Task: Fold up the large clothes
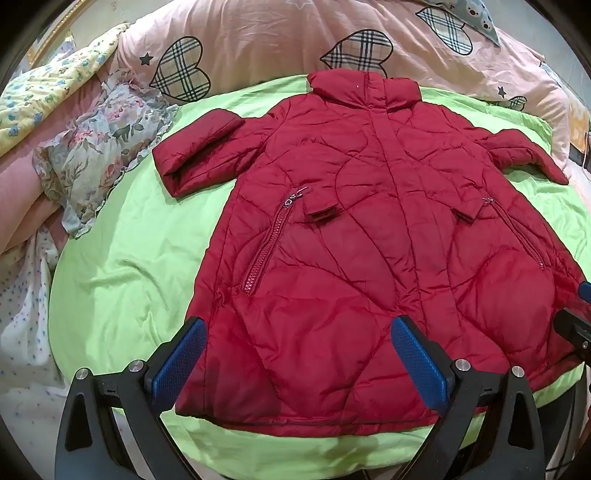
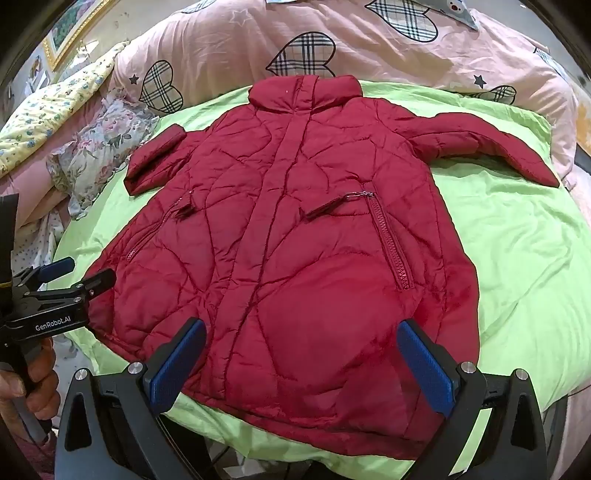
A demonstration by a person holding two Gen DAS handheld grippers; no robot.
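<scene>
A red quilted puffer coat (image 1: pixel 369 240) lies flat, front up, on a green sheet (image 1: pixel 122 280), collar far, hem near me; it also shows in the right wrist view (image 2: pixel 288 243). Both sleeves are spread out to the sides. My left gripper (image 1: pixel 299 362) is open and empty, hovering over the hem's left part. My right gripper (image 2: pixel 303 365) is open and empty over the hem's right part. The left gripper also shows at the left edge of the right wrist view (image 2: pixel 70 277), held by a hand. The right gripper shows at the right edge of the left wrist view (image 1: pixel 580 317).
A pink duvet with plaid hearts (image 1: pixel 258 48) lies behind the coat. A floral pillow (image 1: pixel 99 147) and a yellow quilt (image 1: pixel 48 92) lie at the left. A picture frame (image 2: pixel 70 29) hangs on the far-left wall.
</scene>
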